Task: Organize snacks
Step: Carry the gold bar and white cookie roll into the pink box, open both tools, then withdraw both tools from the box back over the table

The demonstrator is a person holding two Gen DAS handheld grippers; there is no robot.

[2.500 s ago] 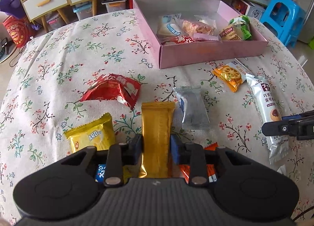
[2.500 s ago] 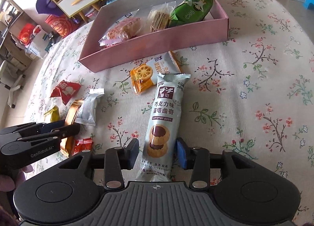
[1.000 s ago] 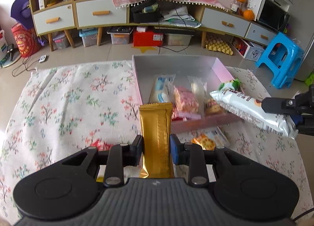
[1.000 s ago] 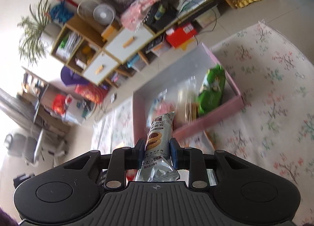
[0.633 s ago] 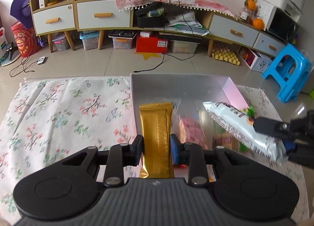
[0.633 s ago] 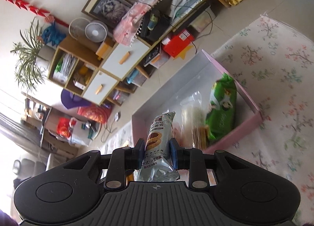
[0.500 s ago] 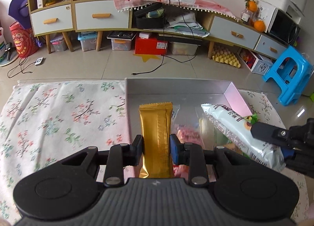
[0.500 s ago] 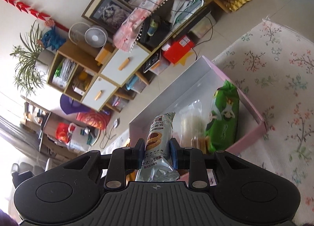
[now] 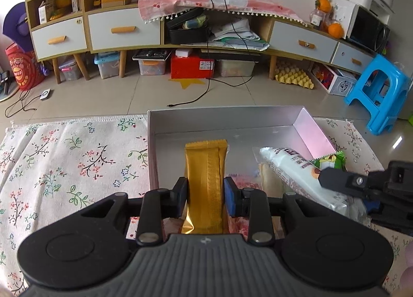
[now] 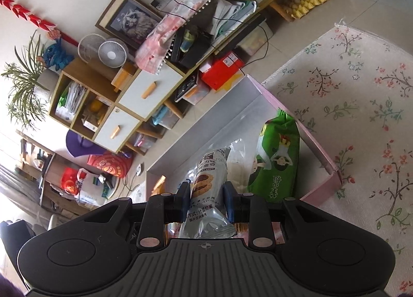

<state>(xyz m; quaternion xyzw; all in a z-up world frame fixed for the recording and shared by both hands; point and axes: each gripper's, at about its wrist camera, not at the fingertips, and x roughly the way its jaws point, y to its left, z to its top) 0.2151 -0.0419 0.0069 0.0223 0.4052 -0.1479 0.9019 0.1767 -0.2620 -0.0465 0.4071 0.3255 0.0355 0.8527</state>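
My left gripper (image 9: pixel 205 193) holds a long gold snack packet (image 9: pixel 205 168) upright between its pads, over the left half of the open pink box (image 9: pixel 309 129); its jaws are opening. To the right, my right gripper (image 9: pixel 343 191) holds a white chocolate-tart biscuit pack (image 9: pixel 289 168) slanting into the box. In the right wrist view that gripper (image 10: pixel 206 199) grips the biscuit pack (image 10: pixel 209 181) above the box floor, jaws opening. Beside it in the box (image 10: pixel 206 129) lie a green bag (image 10: pixel 278 157) and a clear cracker pack (image 10: pixel 236 162).
The box stands on a floral tablecloth (image 9: pixel 64 162) at the table's far edge. Pink-wrapped snacks (image 9: pixel 240 181) lie in the box under my left fingers. Beyond the table are floor, a low cabinet (image 9: pixel 124 31) and a blue stool (image 9: pixel 376 95).
Both grippers have carried their packets forward and down over the pink box. The white biscuit pack now dips into the box beside the gold packet.
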